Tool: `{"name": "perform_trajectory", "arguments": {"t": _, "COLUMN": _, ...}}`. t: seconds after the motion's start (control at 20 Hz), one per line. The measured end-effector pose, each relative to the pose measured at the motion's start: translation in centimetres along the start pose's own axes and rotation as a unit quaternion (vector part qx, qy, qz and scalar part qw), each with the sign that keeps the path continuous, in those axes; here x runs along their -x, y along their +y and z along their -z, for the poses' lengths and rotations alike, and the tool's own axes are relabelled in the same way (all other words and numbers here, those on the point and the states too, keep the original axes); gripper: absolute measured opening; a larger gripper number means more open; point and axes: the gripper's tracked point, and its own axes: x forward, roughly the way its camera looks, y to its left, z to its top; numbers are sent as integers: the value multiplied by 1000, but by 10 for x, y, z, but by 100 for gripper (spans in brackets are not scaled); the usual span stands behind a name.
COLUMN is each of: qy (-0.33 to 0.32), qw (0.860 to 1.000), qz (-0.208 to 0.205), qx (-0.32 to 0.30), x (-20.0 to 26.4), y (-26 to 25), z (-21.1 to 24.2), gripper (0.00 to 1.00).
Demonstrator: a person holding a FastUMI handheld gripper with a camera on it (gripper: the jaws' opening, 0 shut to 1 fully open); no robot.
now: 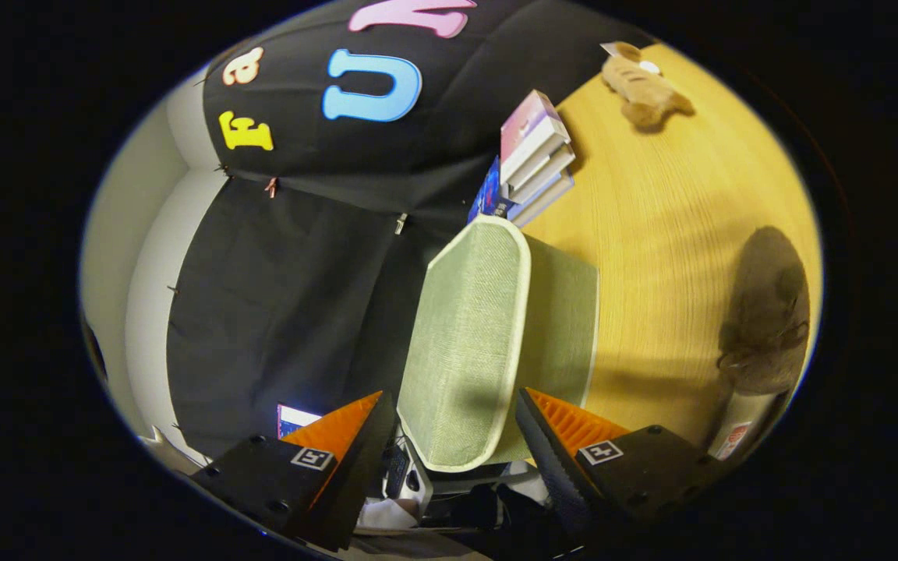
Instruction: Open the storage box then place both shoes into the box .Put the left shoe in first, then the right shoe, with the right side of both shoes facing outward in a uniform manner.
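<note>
Right now, in the gripper view, we see the scene rolled on its side, with the wooden worktop (pixel 675 234) running along one flank and the booth's black cloth wall (pixel 285 296) along the other. Our gripper (pixel 453 436) has its fingers (pixel 355 436) spread apart, and the green fabric storage box (pixel 472 335) sits in the gap between them, reaching out ahead of the tips. Its pale-trimmed lid (pixel 461 327) faces us; we cannot tell whether either finger actually touches the box, and neither seems to press on it, so we count the fingers as released.

Beyond the box, just past its far end, we see a stack of books (pixel 535 160) resting on the worktop near the cloth wall. Farther off on the worktop lies a tan plush toy (pixel 642 86). Well apart from the box, toward the worktop's near side, we see a grey-brown shoe (pixel 765 312), with a pale sole and a small label showing below it.
</note>
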Motion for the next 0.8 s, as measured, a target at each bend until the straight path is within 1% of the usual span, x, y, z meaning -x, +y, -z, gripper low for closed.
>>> {"name": "perform_trajectory", "arguments": {"t": 0.1, "qy": 5, "qw": 1000, "qz": -7, "qx": -29, "x": -10, "y": -14, "z": -1, "gripper": 97}}
{"name": "perform_trajectory", "arguments": {"t": 0.2, "qy": 4, "qw": 997, "qz": -34, "qx": -64, "x": -15, "y": -15, "z": -2, "gripper": 97}}
{"name": "perform_trajectory", "arguments": {"t": 0.35, "qy": 12, "qw": 993, "qz": -58, "qx": -99, "x": -27, "y": -25, "z": 0, "gripper": 96}}
{"name": "perform_trajectory", "arguments": {"t": 0.45, "qy": 8, "qw": 988, "qz": -86, "qx": -125, "x": -30, "y": -23, "z": -1, "gripper": 95}}
{"name": "perform_trajectory", "arguments": {"t": 0.5, "qy": 7, "qw": 985, "qz": -101, "qx": -140, "x": -34, "y": -21, "z": -1, "gripper": 93}}
{"name": "perform_trajectory", "arguments": {"t": 0.55, "qy": 5, "qw": 982, "qz": -114, "qx": -151, "x": -35, "y": -18, "z": -2, "gripper": 83}}
{"name": "perform_trajectory", "arguments": {"t": 0.6, "qy": 3, "qw": 982, "qz": -119, "qx": -149, "x": -34, "y": -17, "z": -3, "gripper": 78}}
{"name": "perform_trajectory", "arguments": {"t": 0.65, "qy": 1, "qw": 981, "qz": -131, "qx": -146, "x": -34, "y": -15, "z": -4, "gripper": 66}}
{"name": "perform_trajectory", "arguments": {"t": 0.7, "qy": 0, "qw": 981, "qz": -130, "qx": -142, "x": -34, "y": -17, "z": -4, "gripper": 51}}
{"name": "perform_trajectory", "arguments": {"t": 0.75, "qy": -1, "qw": 979, "qz": -143, "qx": -147, "x": -28, "y": -11, "z": -4, "gripper": 35}}
{"name": "perform_trajectory", "arguments": {"t": 0.8, "qy": -3, "qw": 977, "qz": -153, "qx": -149, "x": -24, "y": -6, "z": -10, "gripper": 25}}
